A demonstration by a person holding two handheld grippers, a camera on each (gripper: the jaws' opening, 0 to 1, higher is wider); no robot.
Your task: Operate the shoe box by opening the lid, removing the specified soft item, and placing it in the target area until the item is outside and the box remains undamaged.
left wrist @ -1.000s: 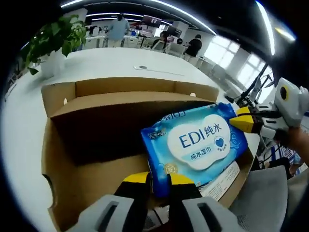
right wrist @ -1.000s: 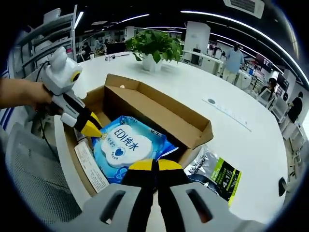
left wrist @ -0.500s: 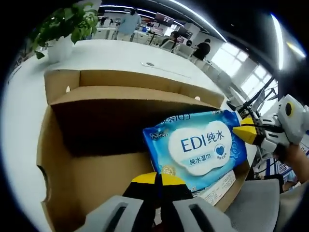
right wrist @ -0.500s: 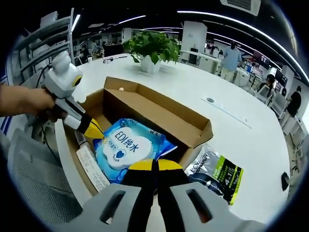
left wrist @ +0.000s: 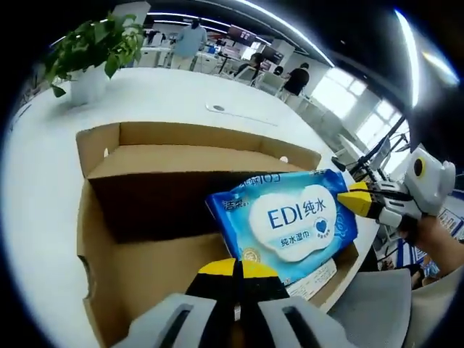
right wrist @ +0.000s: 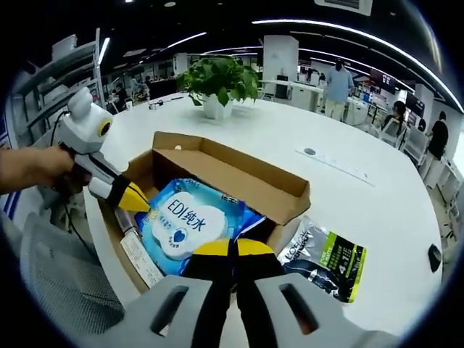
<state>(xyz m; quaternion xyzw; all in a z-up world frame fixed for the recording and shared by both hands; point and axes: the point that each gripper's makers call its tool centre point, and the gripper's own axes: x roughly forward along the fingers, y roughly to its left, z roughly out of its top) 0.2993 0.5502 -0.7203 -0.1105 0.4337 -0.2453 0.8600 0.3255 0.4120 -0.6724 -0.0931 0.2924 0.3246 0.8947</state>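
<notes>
The brown cardboard shoe box (left wrist: 109, 239) stands open on the white table, its lid (left wrist: 196, 135) folded back on the far side. A blue wet-wipe pack (left wrist: 284, 221) marked EDI hangs over the box's near end, held from two sides. My left gripper (left wrist: 235, 267) is shut on the pack's lower edge. My right gripper (left wrist: 354, 202) pinches the opposite end with its yellow tips. In the right gripper view the same pack (right wrist: 190, 225) spans from my right gripper (right wrist: 232, 250) to my left gripper (right wrist: 132, 197), above the box (right wrist: 239, 177).
A black and green pouch (right wrist: 328, 259) lies on the table beside the box. A white leaflet (right wrist: 139, 259) sits in the box under the pack. A potted plant (right wrist: 217, 80) stands further back. A grey mesh chair (right wrist: 51, 290) is near the table edge. People stand in the background.
My left gripper's jaws have drawn together on the pack's edge. The pack has shifted a little over the box, still held by both grippers.
</notes>
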